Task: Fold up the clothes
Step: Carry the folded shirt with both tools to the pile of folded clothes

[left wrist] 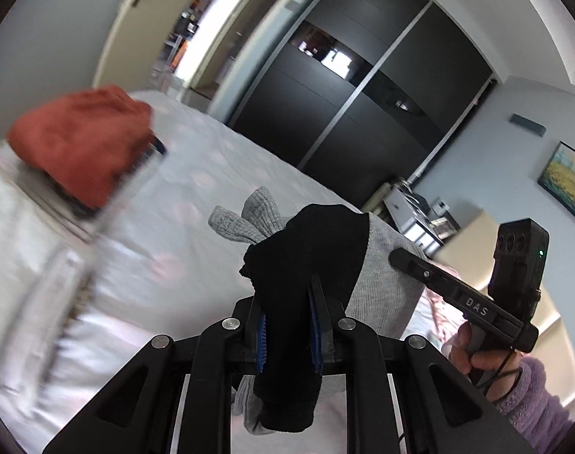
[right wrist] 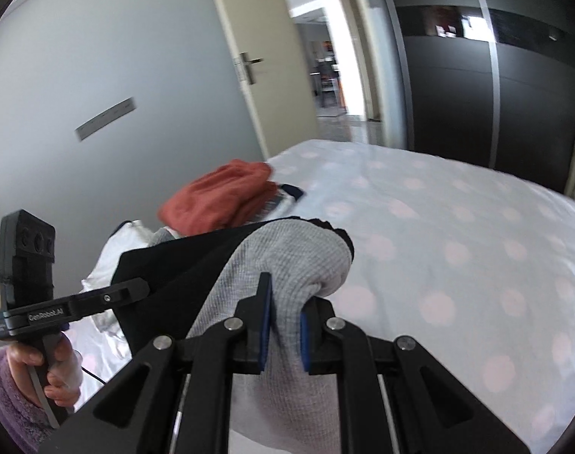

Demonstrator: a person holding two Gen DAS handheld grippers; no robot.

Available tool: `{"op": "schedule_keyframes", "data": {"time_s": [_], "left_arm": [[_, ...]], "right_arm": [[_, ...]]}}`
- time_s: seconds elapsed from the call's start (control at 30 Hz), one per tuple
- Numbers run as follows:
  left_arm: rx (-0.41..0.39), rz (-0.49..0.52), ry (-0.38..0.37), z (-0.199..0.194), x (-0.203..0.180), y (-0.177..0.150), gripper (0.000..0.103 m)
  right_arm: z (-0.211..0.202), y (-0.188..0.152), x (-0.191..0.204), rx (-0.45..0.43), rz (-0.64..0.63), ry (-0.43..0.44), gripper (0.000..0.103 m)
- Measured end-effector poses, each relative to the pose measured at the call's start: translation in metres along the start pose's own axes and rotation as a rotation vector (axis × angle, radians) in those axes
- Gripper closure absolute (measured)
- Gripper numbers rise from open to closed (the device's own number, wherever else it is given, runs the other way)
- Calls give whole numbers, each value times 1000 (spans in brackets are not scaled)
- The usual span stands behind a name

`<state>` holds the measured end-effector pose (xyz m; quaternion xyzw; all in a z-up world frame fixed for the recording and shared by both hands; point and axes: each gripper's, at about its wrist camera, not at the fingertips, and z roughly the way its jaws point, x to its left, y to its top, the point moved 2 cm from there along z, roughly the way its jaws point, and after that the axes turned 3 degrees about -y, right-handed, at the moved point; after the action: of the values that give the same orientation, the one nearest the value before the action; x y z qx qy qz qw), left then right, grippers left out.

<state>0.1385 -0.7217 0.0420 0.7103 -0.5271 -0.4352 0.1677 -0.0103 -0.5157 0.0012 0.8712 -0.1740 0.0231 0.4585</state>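
A grey knit garment with a black part hangs stretched between both grippers above the bed. In the left wrist view my left gripper is shut on the black fabric, which drapes down between its blue pads. In the right wrist view my right gripper is shut on the grey knit, and the black part runs off to the left. Each view shows the other tool's black body, held by a hand in a purple fleece sleeve.
A folded red cloth tops a pile at the bed's left side. The bed has a pale dotted sheet. A dark sliding wardrobe stands beyond it, with an open door to a hallway.
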Motion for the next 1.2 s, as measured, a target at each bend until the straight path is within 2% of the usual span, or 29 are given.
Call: {"op": "schedule_keyframes", "data": {"time_s": [0.07,0.17,0.37,0.53,0.7,0.87,0.97,1.1,1.13,1.17,1.2], "left_arm": [[-29,-17,45,-29,19,20,85],[-74,-23,148,-68,45,32,85],[-124,-61,317,-121,98,45,85],[-114,-117,447,-139,143,41,85],[-85,-179,548,-137,189,30,85],[-28,-281,563,-113,244,16,85],[-6,-381,533,-106,275,13,85],[8,-413,483,-101,292,8,84],[9,-415,468,-100,293,10,84],[6,-421,443,-100,295,11,83],[3,-435,421,-104,299,12,80]], "right_arm": [[21,23,35,3,-42,58,92],[55,53,91,16,-99,156,92],[125,92,205,71,-259,300,92],[185,99,303,128,-431,372,92],[239,85,370,168,-501,411,92],[285,62,382,243,-504,413,91],[306,53,381,301,-518,421,89],[328,51,374,398,-524,463,83],[331,55,371,435,-488,503,76],[335,60,364,472,-437,552,61],[338,66,358,508,-386,600,51]]}}
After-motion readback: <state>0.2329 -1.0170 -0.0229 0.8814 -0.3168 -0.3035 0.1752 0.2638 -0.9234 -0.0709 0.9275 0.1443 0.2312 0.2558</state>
